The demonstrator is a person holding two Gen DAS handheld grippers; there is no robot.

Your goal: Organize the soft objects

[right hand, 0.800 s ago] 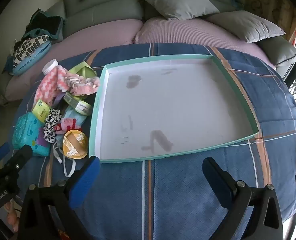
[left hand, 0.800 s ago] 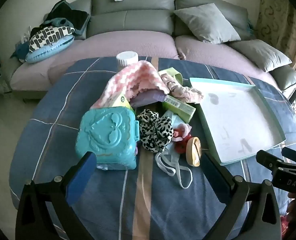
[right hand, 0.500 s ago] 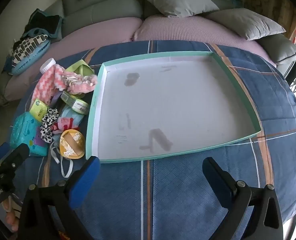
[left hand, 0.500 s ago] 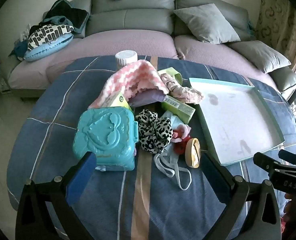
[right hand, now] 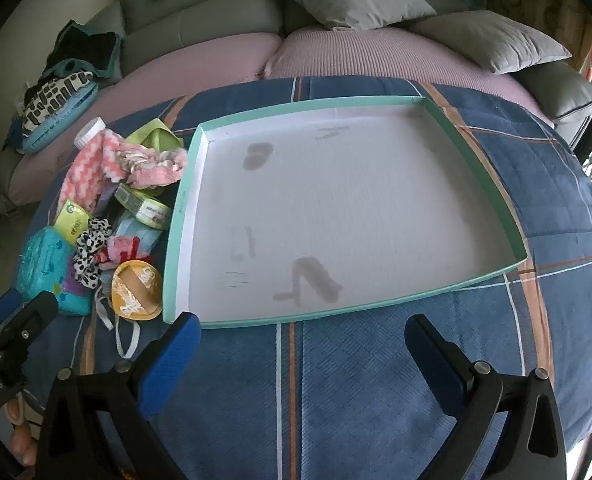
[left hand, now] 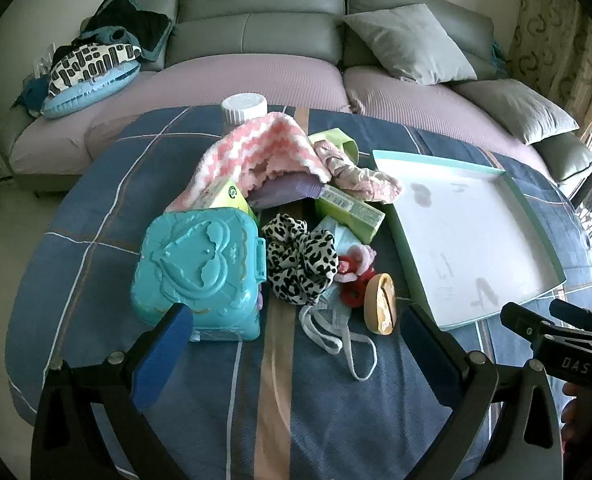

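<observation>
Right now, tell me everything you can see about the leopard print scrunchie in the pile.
The leopard print scrunchie is a gathered ring of soft, satiny-looking fabric, white with black spots. It lies bunched and flat on the blue plaid cloth in the middle of the pile. Its left edge presses against the turquoise plastic case; its right side overlaps a light blue face mask and meets a small pink and red plush item. Neither gripper touches it.

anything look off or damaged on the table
The tray has grey smudges on its white floor. Beside it, the pink knit cloth lies draped over boxes in a jumbled pile. Nothing looks broken.
</observation>
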